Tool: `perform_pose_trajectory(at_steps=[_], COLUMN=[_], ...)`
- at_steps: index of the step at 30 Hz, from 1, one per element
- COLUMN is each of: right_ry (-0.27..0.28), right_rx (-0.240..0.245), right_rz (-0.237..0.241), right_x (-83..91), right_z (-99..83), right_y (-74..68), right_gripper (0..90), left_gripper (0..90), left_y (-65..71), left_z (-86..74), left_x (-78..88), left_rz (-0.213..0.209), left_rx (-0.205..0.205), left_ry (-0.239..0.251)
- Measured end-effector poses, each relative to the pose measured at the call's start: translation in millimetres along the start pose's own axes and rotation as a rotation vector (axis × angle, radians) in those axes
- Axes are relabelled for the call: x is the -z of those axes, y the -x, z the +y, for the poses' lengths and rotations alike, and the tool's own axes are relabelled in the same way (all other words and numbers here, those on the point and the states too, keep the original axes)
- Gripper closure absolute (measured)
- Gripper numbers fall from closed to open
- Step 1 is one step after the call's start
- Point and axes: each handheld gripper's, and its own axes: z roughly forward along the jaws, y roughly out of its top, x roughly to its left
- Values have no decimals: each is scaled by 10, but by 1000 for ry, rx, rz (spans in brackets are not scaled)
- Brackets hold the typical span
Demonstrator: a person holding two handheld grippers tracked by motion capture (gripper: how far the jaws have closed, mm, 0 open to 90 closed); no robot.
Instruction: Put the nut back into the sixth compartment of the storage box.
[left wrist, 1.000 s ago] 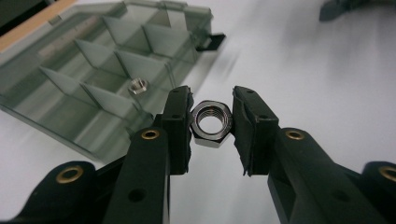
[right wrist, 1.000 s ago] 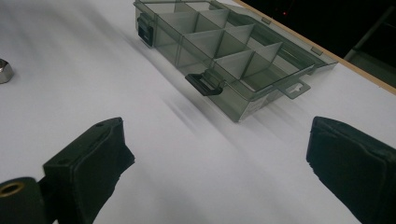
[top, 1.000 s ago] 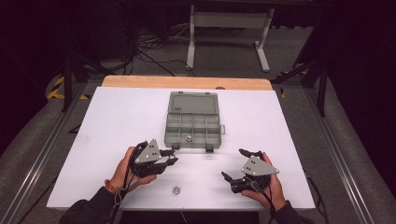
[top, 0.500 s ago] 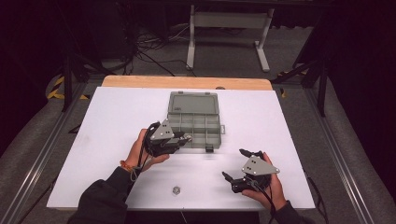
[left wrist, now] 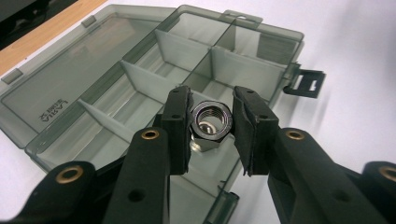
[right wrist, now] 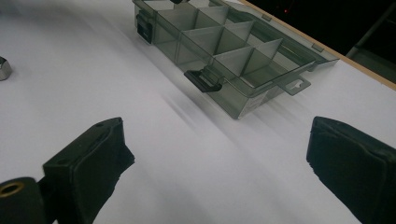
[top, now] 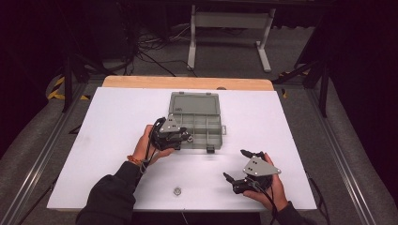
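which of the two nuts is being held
The hex nut clamped in the left hand-held gripper above the organizer box; the other nut lies loose on the table.

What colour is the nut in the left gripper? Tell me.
The nut is shiny silver metal, darker inside its bore. It shows best in the left gripper view.

**Black grippers, dark sleeves**

Each gripper, the left gripper (top: 184, 137) and the right gripper (top: 238, 164), is matte black plastic with a grey three-cornered plate on top and a black cable trailing back. Brass-coloured rivets stud the jaw arms; the pads are black and rubbery. The person wears dark sleeves (top: 112, 194) and an orange wristband (top: 134, 161).
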Motion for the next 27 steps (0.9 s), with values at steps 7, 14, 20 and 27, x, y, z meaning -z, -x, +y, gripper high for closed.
perform_pose_trajectory(at_steps=[7, 14, 20, 27], right_ry=[-3, -3, -4, -3], right_rx=[0, 0, 2, 0], right_rz=[-1, 1, 3, 4], right_x=[3, 3, 1, 1], right_z=[0, -1, -2, -1], right_y=[3, 2, 0, 0], right_gripper=[55, 55, 55, 54], left_gripper=[681, 680, 679, 670], left_y=[-11, -39, -55, -84], left_z=[-6, -34, -44, -65], left_x=[-71, -130, -150, -154], left_rz=[9, 18, 23, 22], left_rx=[1, 11, 16, 37], left_ry=[-19, -39, -42, -34])
